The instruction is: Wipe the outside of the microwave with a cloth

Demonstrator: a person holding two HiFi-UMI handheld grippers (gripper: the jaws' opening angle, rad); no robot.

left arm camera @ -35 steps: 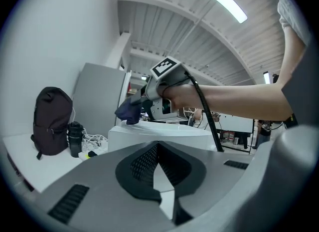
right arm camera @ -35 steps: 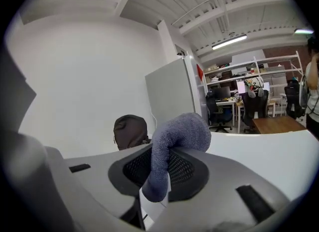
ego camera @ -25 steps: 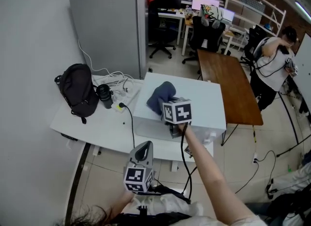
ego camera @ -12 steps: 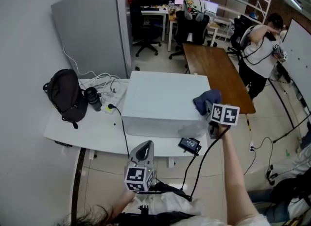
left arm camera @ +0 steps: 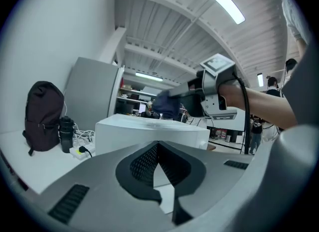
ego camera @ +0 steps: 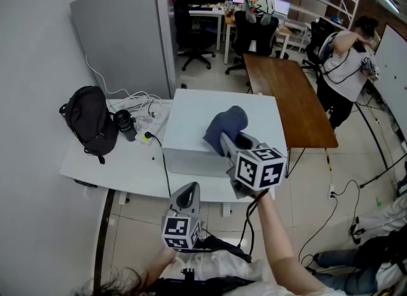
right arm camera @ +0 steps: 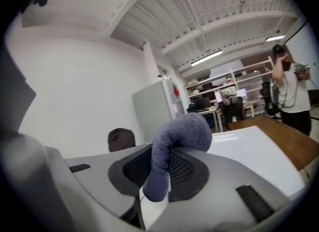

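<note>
The white microwave (ego camera: 191,129) stands on a white table (ego camera: 108,167); the left gripper view shows the microwave (left arm camera: 149,128) straight ahead. A dark blue cloth (ego camera: 226,125) lies bunched over its top, near the front. My right gripper (ego camera: 230,143) is shut on the cloth and reaches in from the front right. In the right gripper view the cloth (right arm camera: 179,133) curls up out of the right gripper (right arm camera: 158,173), with the microwave's top (right arm camera: 249,148) beyond. My left gripper (ego camera: 186,194) hangs below the table's front edge, shut and empty; in its own view the left gripper (left arm camera: 157,148) points at the microwave.
A black backpack (ego camera: 89,119), a black bottle (ego camera: 125,125) and a power strip with cables (ego camera: 147,137) sit left of the microwave. A grey cabinet (ego camera: 124,40) stands behind. A wooden table (ego camera: 286,97) is at the right, with a person (ego camera: 343,53) past it.
My right gripper carried the cloth from the microwave's top left to its front right corner, then back over the middle of the top. The left gripper has stayed put.
</note>
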